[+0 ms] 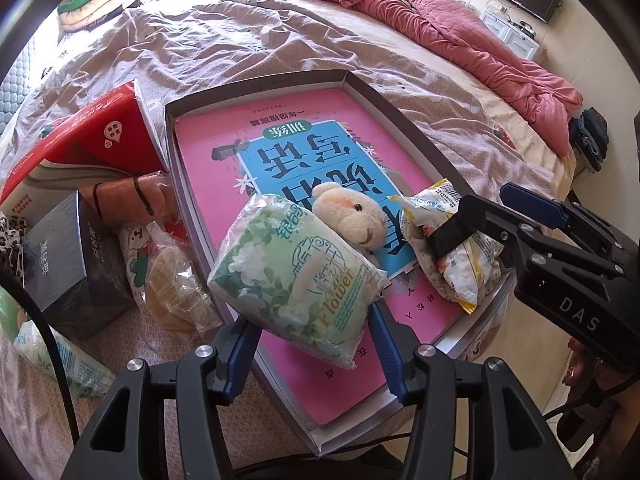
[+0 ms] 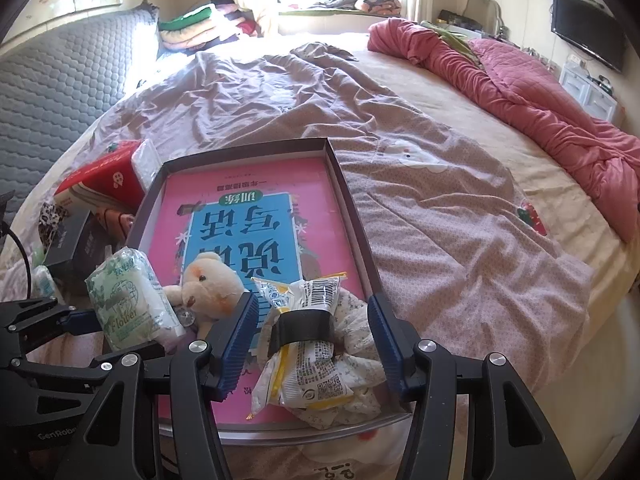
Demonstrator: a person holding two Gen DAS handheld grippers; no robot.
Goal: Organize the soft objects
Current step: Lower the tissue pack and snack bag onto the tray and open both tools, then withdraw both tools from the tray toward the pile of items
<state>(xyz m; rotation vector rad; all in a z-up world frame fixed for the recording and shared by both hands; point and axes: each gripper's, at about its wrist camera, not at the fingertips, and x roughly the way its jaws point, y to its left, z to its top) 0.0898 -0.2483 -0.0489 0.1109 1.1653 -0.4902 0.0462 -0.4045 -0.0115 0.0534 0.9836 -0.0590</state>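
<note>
Left tongs (image 1: 312,354) grip tissue pack (image 1: 294,280); right tongs (image 2: 314,344) spread wide over tray (image 2: 352,200).

blk grippers (image 1: 312,354), blue ribbed pads (image 2: 240,332), silver screws

Green-and-white floral tissue pack (image 1: 294,276), soft and plump, tilted over the near left wall of the shallow tray (image 1: 256,82). Cream plush bear (image 1: 352,216) lying just behind it, touching. Crinkled yellow-white snack packet (image 2: 308,356) on a floral cloth bundle (image 2: 360,360) at the tray's near right corner.
</note>
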